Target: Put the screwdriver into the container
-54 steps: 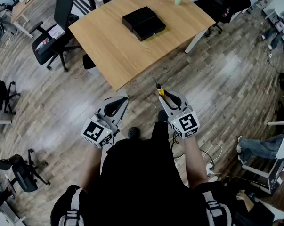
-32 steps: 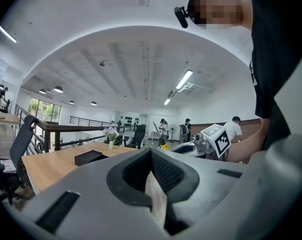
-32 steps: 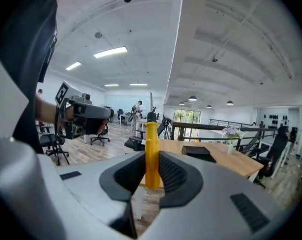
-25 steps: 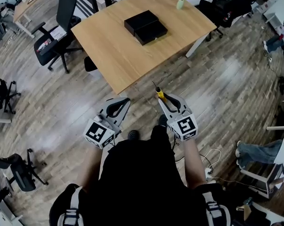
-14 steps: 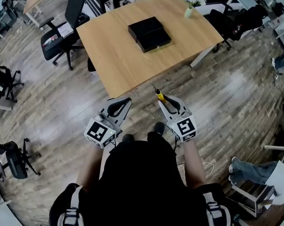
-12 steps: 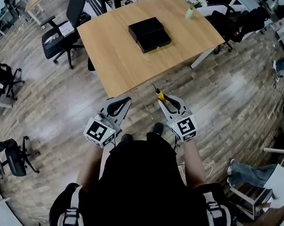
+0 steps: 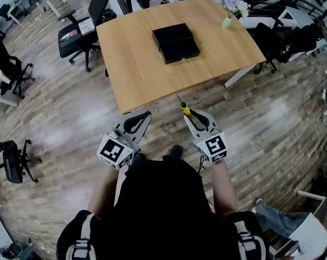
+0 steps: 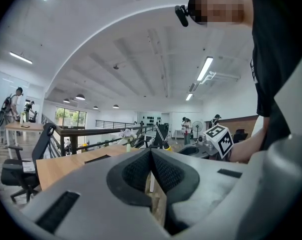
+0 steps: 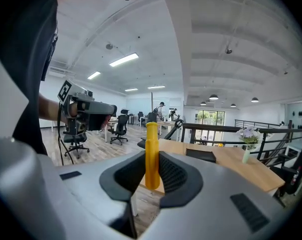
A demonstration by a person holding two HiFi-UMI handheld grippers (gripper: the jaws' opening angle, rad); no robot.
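Both tongs closed — right tongs [image 9: 151, 160] gripping the yellow screwdriver [image 9: 151, 136], left tongs [image 8: 151, 153] empty.

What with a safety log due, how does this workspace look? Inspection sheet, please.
Surface: wooden table, mostly bare.
Job's things: yellow-handled screwdriver held off the table; black container on the table.
Clutter: flower vase near the table's far right corner.
Grippers: left hand-held gripper shut, empty; right hand-held gripper shut on the screwdriver.
Cables: thin dark cable hanging below the left hand-held gripper.
Surroundings: plank floor, office chair, other desks.
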